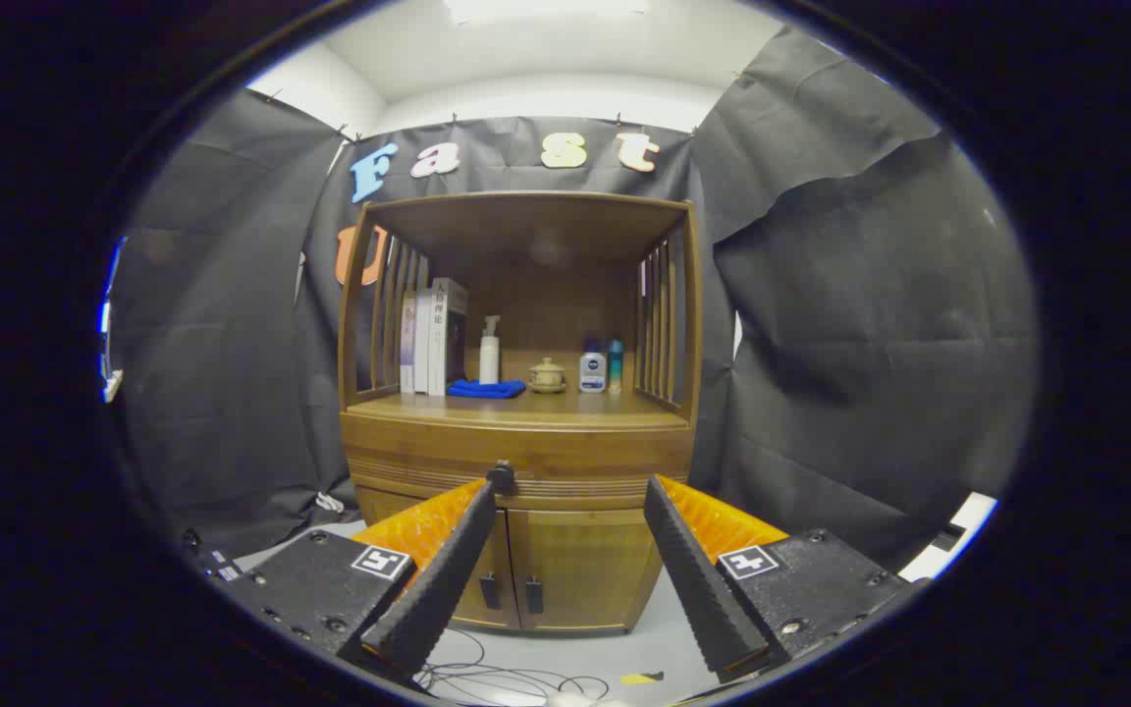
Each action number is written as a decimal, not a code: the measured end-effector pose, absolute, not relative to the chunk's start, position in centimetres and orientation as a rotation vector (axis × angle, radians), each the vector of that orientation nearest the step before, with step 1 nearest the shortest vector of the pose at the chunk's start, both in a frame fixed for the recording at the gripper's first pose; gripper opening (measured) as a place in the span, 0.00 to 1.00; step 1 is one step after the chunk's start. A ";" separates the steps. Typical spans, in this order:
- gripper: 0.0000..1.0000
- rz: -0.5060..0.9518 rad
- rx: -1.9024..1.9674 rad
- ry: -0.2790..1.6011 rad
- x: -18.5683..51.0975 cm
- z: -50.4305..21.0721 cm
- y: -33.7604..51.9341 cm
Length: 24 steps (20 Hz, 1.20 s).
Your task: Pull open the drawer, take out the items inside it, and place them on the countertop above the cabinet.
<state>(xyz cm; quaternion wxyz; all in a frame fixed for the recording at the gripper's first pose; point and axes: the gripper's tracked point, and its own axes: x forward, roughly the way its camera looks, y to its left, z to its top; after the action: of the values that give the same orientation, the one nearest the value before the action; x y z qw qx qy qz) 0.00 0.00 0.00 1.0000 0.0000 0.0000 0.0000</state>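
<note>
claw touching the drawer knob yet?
Cannot tell. In the gripper view the open claw frames the cabinet; one fingertip overlaps the drawer knob, but depth there is unclear.

the cabinet (526, 447) is warm varnished wood with a soft sheen, its drawer (580, 466) front ribbed along the lower edge, with a dark round knob (501, 477). the tool (570, 511), spread wide, has matt, ridged fingers (448, 574). a blue cloth (485, 389) looks soft; the bottles (593, 371) look like smooth plastic.
</note>
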 end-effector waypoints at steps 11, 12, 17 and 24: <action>0.99 -0.002 -0.005 0.006 -0.1 0.0 -0.3; 0.99 0.000 -0.002 0.006 -0.1 -0.1 -0.3; 0.99 0.001 -0.011 0.011 0.0 0.0 -0.3; 0.99 0.004 -0.041 -0.014 5.6 1.8 1.6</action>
<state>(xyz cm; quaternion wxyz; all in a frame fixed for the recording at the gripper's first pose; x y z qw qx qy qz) 5.57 1.58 1.80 0.9998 -0.0205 -0.0070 0.0019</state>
